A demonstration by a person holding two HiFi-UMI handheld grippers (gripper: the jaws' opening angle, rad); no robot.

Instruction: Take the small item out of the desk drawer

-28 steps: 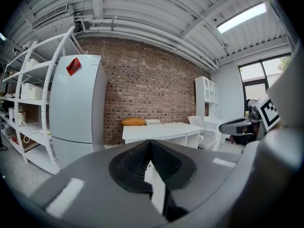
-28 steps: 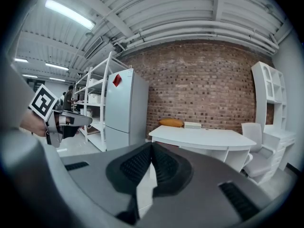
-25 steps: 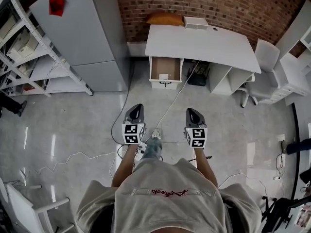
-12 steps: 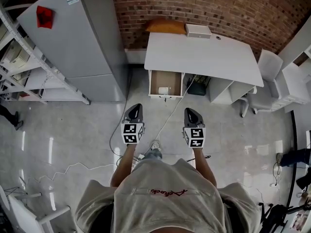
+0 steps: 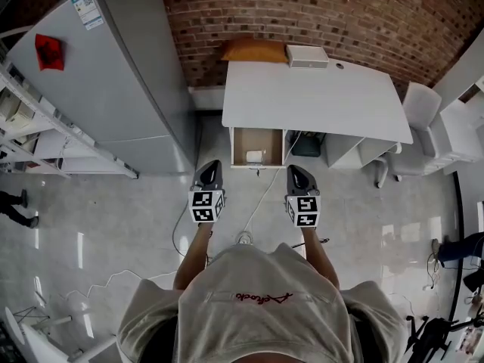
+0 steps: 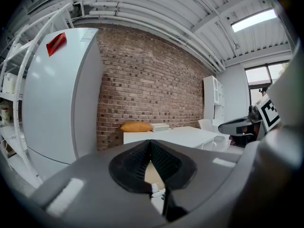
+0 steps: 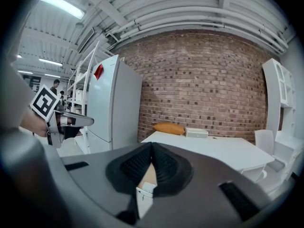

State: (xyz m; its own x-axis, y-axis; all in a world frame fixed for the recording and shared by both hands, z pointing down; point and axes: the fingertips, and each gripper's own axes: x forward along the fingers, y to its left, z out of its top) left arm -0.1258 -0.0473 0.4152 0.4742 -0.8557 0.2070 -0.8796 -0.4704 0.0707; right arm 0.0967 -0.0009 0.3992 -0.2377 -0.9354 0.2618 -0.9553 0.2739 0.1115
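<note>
Brick wall (image 5: 340,13) backs the white desk (image 5: 318,100), under whose left end the open drawer (image 5: 257,147) holds the small item (image 5: 255,156), seen plainly only from the head view and well apart from the left gripper (image 5: 209,165) and right gripper (image 5: 296,169), whose own views show empty jaws pressed together.

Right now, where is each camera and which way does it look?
Head view: on the person's head, looking down at desk, open drawer; shoulders, arms, left tongs, right tongs show.
Left gripper view: on left tongs, facing fridge, brick wall; right tongs show.
Right gripper view: on right tongs, facing desk; left tongs, hand show.
Both gripper views share desk, orange cushion.
</note>
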